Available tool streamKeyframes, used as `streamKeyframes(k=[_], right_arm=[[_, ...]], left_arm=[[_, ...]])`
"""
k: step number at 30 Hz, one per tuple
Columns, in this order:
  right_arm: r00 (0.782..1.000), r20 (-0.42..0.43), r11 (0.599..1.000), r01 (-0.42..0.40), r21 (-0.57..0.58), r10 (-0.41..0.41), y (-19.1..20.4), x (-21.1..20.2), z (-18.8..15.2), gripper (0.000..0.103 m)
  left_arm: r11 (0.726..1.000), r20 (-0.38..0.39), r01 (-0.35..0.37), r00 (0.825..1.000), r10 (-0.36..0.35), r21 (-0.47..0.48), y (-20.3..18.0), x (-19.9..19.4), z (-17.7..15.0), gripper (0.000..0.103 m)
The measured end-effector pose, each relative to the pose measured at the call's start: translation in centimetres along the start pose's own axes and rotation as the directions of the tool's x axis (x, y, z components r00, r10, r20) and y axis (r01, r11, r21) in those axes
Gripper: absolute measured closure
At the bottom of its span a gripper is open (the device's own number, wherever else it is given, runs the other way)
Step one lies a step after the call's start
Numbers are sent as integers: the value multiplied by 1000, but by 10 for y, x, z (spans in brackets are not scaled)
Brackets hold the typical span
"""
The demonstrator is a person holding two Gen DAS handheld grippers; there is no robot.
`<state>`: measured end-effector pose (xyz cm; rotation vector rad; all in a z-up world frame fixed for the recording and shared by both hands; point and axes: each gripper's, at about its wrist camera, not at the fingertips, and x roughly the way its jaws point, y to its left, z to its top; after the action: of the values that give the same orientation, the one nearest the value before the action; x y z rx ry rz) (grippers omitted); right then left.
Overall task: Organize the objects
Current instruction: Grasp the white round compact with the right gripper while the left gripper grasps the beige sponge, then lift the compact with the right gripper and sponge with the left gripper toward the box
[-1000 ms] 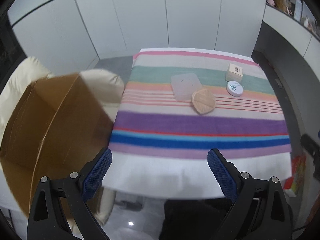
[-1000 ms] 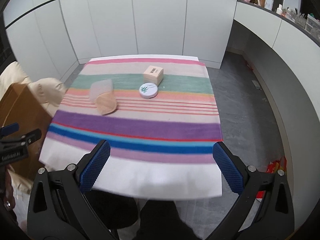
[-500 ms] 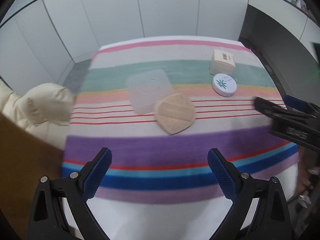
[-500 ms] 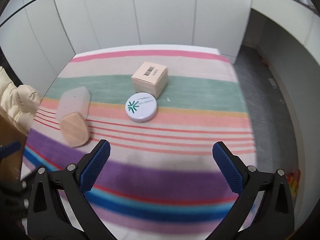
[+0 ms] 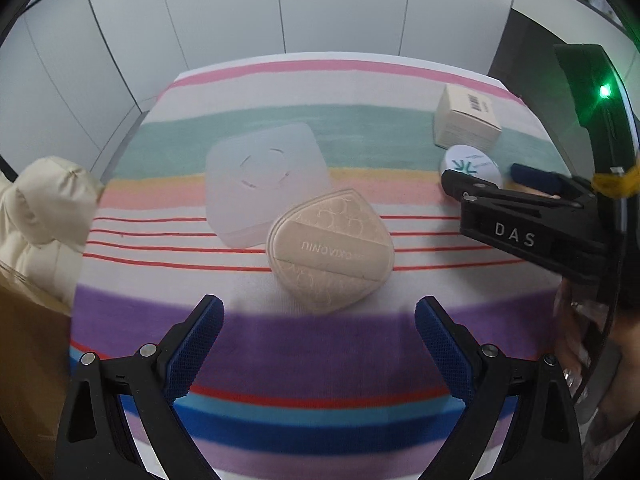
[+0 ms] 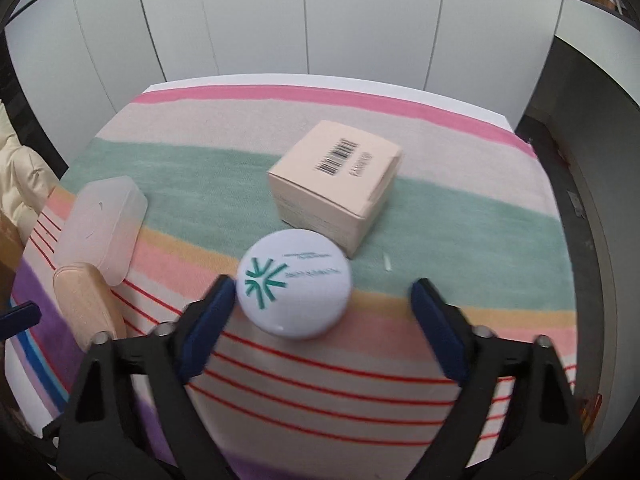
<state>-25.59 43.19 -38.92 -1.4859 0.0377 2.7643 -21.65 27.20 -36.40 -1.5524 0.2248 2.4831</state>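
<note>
Nothing looks sorted yet: the beige puff (image 5: 331, 249) lies against the frosted case (image 5: 265, 182) on the left, and the round compact (image 6: 294, 283) sits just near of the small carton (image 6: 335, 182) on the right. The right gripper (image 6: 322, 286), jaws just closing but not yet pinching, straddles the compact, its left pad at the rim. The left gripper (image 5: 319, 314) hangs wide open near the puff, holding nothing.

Bare striped surface (image 5: 320, 344) lies open on the near side. The cardboard box (image 6: 336, 184) blocks the far side of the round compact (image 6: 294, 282); the clear case (image 5: 264, 180) crowds the puff (image 5: 330, 250).
</note>
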Motion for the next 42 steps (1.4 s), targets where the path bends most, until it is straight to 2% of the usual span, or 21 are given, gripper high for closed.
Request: streamKeyframes(k=[1, 3, 8, 9, 12, 16, 24, 29, 33, 42], right_arm=[[1000, 12, 1000, 2, -12, -2, 3, 0, -1, 42], [999, 23, 999, 31, -22, -31, 5, 0, -2, 43], [1000, 21, 997, -6, 77, 4, -14, -10, -12, 43], [1000, 20, 996, -14, 93, 12, -19, -12, -16, 43], [1000, 10, 992, -17, 122, 16, -28, -19, -25, 43], [1000, -6, 990, -19, 140, 20, -36, -26, -35, 43], [999, -33, 989, -7, 150, 12, -33, -36, -40, 43], [1000, -18, 988, 0, 157, 3, -29, -53, -33, 43], [1000, -8, 987, 21, 158, -20, -28, -69, -25, 43], [997, 49, 987, 49, 156, -58, -27, -130, 5, 43]], left_arm=[[1000, 7, -8, 1000, 8, 0, -1, 1, 1, 6], [999, 39, -36, 999, 35, 24, -7, 0, 4, 6], [998, 79, -41, 996, 37, 39, -16, 9, 18, 6], [998, 80, -43, 996, 40, 36, -17, 12, 20, 9], [1000, 50, -22, 999, 21, 17, -14, 24, 26, 32], [1000, 37, -6, 999, 7, -24, -6, 28, 25, 37], [999, 38, -11, 999, 12, -31, -2, 13, 29, 38], [999, 63, -2, 998, 4, -34, 0, -5, 35, 38], [999, 51, 7, 999, -5, -41, 2, -18, 40, 38], [1000, 102, 1, 995, 2, -27, 13, -82, 67, 38]])
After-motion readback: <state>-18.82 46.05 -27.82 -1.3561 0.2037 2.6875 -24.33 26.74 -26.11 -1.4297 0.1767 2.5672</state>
